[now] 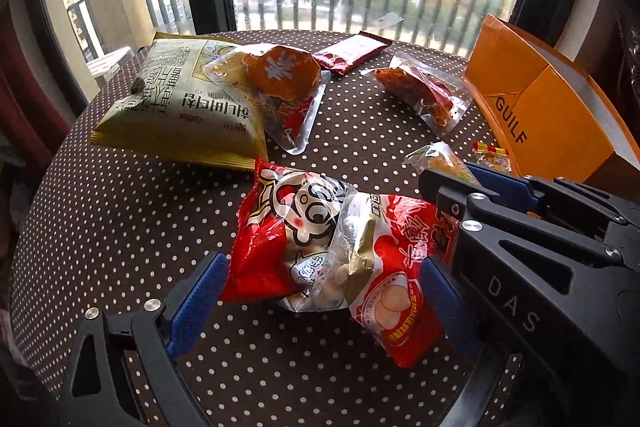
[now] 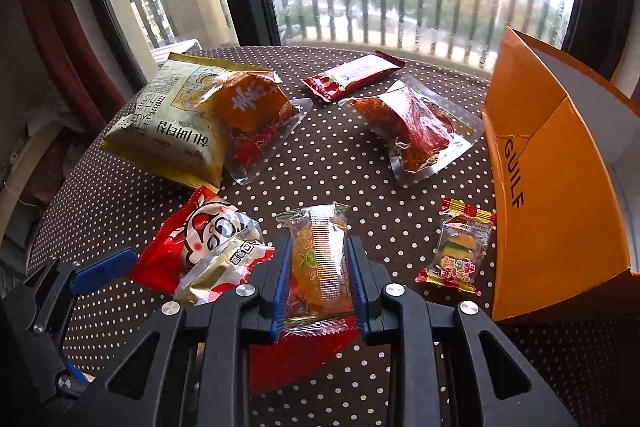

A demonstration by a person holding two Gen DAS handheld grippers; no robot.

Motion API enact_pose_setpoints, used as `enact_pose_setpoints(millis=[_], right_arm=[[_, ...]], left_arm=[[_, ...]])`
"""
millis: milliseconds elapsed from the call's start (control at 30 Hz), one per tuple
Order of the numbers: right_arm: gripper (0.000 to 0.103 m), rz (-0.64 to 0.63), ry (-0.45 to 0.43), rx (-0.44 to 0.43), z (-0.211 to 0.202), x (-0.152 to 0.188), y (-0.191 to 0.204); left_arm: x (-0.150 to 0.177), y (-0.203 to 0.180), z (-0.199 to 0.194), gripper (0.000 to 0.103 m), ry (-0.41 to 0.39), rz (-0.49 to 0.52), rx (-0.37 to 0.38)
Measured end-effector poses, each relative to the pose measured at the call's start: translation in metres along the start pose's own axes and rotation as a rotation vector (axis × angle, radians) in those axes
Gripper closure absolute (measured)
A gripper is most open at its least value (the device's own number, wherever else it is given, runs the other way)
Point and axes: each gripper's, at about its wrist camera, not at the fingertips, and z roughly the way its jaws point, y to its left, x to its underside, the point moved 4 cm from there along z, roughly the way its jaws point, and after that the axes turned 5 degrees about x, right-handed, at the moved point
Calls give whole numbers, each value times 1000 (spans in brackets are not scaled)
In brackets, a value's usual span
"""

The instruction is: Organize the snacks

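Orange box (image 2: 560,195) reads "GUILF"; chip bag (image 1: 176,107) "Calbee".

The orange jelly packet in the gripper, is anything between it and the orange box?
Yes: the small burger gummy candy packet lies on the dotted table between the clear orange jelly packet, held by the right gripper, and the orange cardboard box.

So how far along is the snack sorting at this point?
Early. No snack shows inside the orange box, though its interior is mostly hidden. In hand: the right gripper is shut on an orange jelly packet; the left gripper's open jaws straddle the red candy bag. Left on the table: chip bag, two clear pouches, red bar, small gummy.
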Motion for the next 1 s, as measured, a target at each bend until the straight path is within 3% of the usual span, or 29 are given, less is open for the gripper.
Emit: enact_pose_setpoints(millis=[233, 767, 900, 1000], right_arm=[[74, -8, 1, -24, 1, 0, -1], [74, 32, -1, 22, -7, 20, -15], [74, 56, 1, 46, -3, 20, -24], [74, 66, 13, 54, 4, 17, -28]], left_arm=[[9, 8, -7, 5, -11, -68, -36], [1, -2, 5, 1, -52, 32, -94], [-8, -10, 12, 1, -62, 127, -67], [-13, -11, 23, 0, -38, 140, -27]])
